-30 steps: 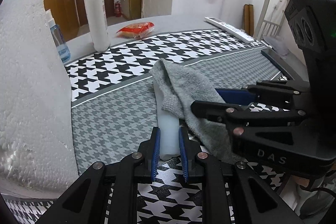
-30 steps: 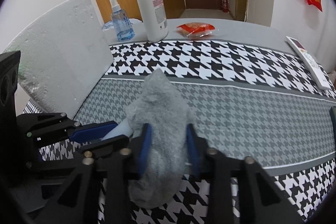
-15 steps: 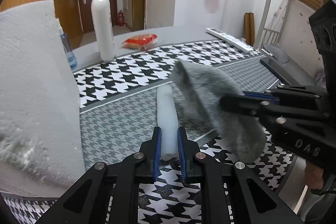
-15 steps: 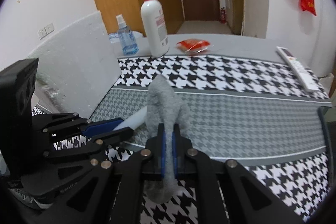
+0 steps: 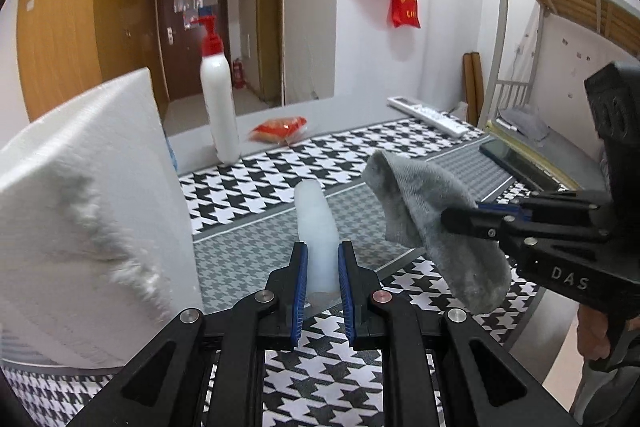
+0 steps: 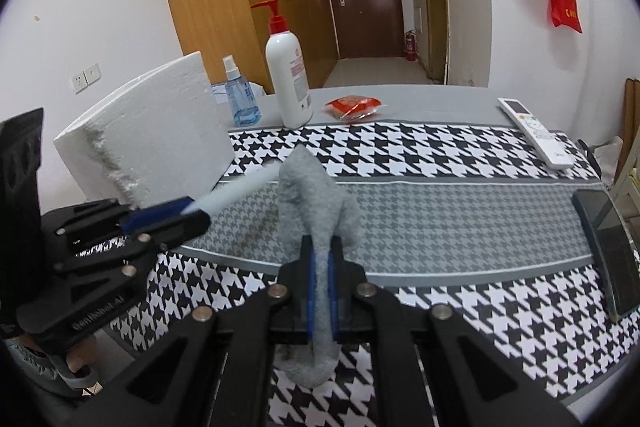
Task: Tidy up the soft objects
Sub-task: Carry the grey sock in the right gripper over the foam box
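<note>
- At the far left a white foam block (image 5: 88, 211) stands on the worktop (image 6: 440, 223), just beside the left gripper's path; a sideways swing could, I judge, knock it over.
- The left gripper (image 5: 322, 277) has its jaws clamped on a pale translucent tube (image 5: 316, 223), held above the patterned cloth. It looks smooth, so it might slide out if tilted down.
- A pump bottle (image 6: 289, 83), spray bottle (image 6: 240, 95) and red packet (image 6: 352, 105) sit far off, away from the action.
- The right gripper (image 6: 321, 291) has its jaws pressed together on a grey sock (image 6: 316, 203), which hangs in the air right of the tube, apart from it. Only a thin fold is pinched, so it may pull free.
- Whether the sock is empty, and what the tube is made of, cannot be made out.
- At the right edge a phone (image 6: 608, 239) is partly cut off.
</note>
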